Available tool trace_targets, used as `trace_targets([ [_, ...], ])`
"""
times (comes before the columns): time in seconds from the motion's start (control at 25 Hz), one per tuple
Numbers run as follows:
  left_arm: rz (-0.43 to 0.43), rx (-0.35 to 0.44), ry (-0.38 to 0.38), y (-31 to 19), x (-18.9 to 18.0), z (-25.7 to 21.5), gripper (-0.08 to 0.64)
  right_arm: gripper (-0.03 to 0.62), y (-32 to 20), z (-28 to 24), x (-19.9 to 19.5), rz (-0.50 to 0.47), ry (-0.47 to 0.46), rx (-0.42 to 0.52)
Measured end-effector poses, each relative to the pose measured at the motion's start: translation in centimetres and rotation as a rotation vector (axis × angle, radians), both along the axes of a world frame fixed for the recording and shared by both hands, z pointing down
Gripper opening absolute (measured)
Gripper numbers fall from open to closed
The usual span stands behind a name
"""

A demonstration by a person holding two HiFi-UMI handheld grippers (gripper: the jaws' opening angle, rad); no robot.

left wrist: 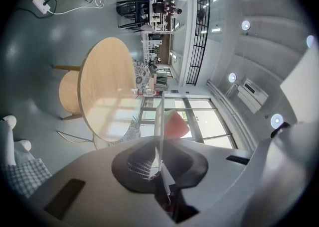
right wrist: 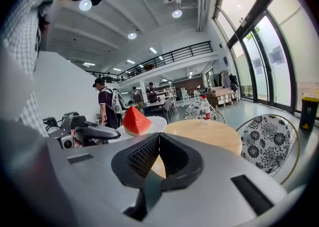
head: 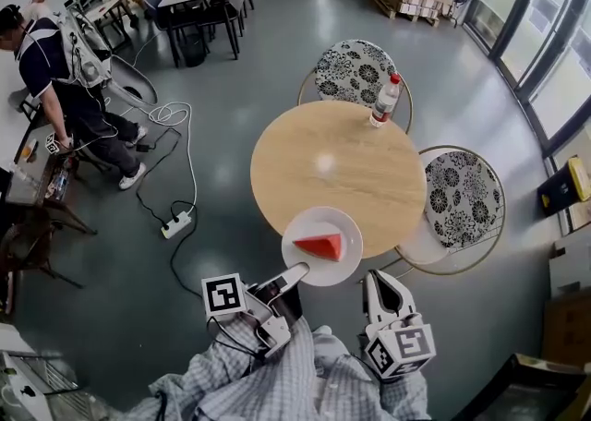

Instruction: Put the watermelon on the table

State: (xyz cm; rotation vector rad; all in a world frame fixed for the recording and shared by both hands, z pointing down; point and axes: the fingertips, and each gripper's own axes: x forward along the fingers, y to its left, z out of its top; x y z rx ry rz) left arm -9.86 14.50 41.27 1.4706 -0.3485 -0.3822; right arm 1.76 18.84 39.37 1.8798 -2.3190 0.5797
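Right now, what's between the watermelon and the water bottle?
Only the far rim of the white plate and bare wooden tabletop lie between the watermelon slice and the water bottle. The head view shows it.

Counting one round wooden table, two floral-cushioned chairs, one white plate, one watermelon wedge, one plastic water bottle, one white power strip, and two handheld grippers.

No wording can be read anywhere. The red label on the water bottle is too small to be made out. Black-and-white square markers are carried on the cubes of the left gripper and right gripper, without letters or numbers.
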Motion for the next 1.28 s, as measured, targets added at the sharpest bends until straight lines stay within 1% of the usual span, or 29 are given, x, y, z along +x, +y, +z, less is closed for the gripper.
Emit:
trace_targets([
  [0.04, 0.001, 0.0, 0.0, -0.1, 0.0, 0.0, 0.032, 0.008, -0.1, 0.2, -0.3, -0.001, -0.001, -0.018],
  [0.08, 0.002, 0.0, 0.0, -0.1, 0.0, 0.1, 0.032, 0.008, -0.2, 0.4, -0.6, 0.006, -0.028, -0.032],
  [0.12, 0.003, 0.002, 0.001, -0.2, -0.1, 0.1, 0.031, 0.008, -0.3, 0.5, -0.7, 0.018, -0.076, -0.043],
  [0.24, 0.007, 0.008, -0.001, -0.3, -0.2, 0.0, 0.032, 0.009, -0.7, 0.5, -1.0, 0.057, -0.268, -0.048],
  [0.36, 0.011, 0.008, -0.001, -0.4, -0.5, 0.0, 0.032, 0.011, -1.0, 0.4, -1.1, 0.101, -0.495, -0.047],
  [0.4, 0.013, 0.009, 0.0, -0.5, -0.6, 0.0, 0.032, 0.012, -1.2, 0.4, -1.1, 0.115, -0.544, -0.053],
  [0.44, 0.016, 0.01, 0.0, -0.6, -0.7, 0.0, 0.032, 0.015, -1.2, 0.5, -1.2, 0.122, -0.576, -0.058],
  [0.56, 0.028, 0.01, 0.004, -0.5, -0.9, 0.0, 0.032, 0.087, -1.3, 0.6, -2.1, 0.117, -0.642, -0.067],
  [0.64, 0.036, 0.009, 0.011, -0.6, -1.1, 0.0, 0.032, 0.091, -1.4, 0.9, -2.8, 0.11, -0.631, -0.08],
  [0.72, 0.046, 0.01, 0.015, -0.7, -1.3, 0.1, 0.032, 0.089, -1.5, 1.2, -3.5, 0.114, -0.587, -0.095],
  [0.76, 0.051, 0.01, 0.015, -0.8, -1.4, 0.1, 0.032, 0.089, -1.6, 1.3, -3.8, 0.116, -0.557, -0.1],
  [0.88, 0.063, 0.003, 0.02, -0.8, -1.7, 0.4, 0.032, 0.089, -1.6, 1.2, -4.5, 0.104, -0.424, -0.098],
  [0.92, 0.066, 0.001, 0.022, -0.7, -1.9, 0.5, 0.031, 0.089, -1.5, 1.1, -4.6, 0.102, -0.398, -0.092],
  [1.0, 0.07, 0.001, 0.027, -0.8, -2.1, 0.4, 0.031, 0.089, -1.6, 0.8, -4.9, 0.108, -0.394, -0.08],
  [1.16, 0.083, 0.015, 0.028, -0.8, -2.7, 0.4, 0.031, 0.089, -1.5, 1.1, -5.5, 0.126, -0.442, -0.061],
  [1.28, 0.087, 0.02, 0.027, -0.8, -3.3, 0.4, 0.031, 0.087, -1.3, 1.2, -6.1, 0.128, -0.462, -0.059],
])
